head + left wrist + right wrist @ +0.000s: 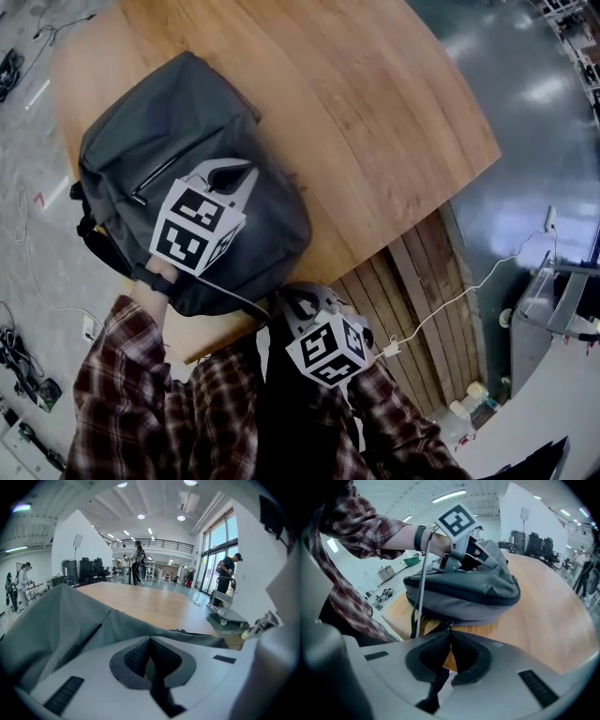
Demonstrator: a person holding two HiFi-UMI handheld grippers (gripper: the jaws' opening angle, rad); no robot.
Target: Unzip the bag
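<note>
The bag (pixel 178 122) lay flat on the wooden tabletop (pixel 375 112), toward ten o'clock in the head view, with its near end close to the tabletop's edge. We judged it soft and slack: thin grey fabric, sagging as if little were inside, so light that it would likely slide or bunch toward any pull unless pinned. The place to take hold was the zipper pull (pixel 450 623), a small tab at the bag's six o'clock end, with the shell pressed down elsewhere.

The right claw (pixel 450 632) had its jaws closed on what looked like that pull, a dark strip trailing back through the gap between them. The left claw (pixel 234 176) rested on top of the bag, at its centre, jaws brought together with nothing that we could make out between them.

Only the right gripper view showed the pull and slider; from the head view that claw covered them. The head view alone showed a slanted pocket zip (pixel 155 178) at nine o'clock of the left claw. The left gripper view gave only fabric folds and bare tabletop beyond.
</note>
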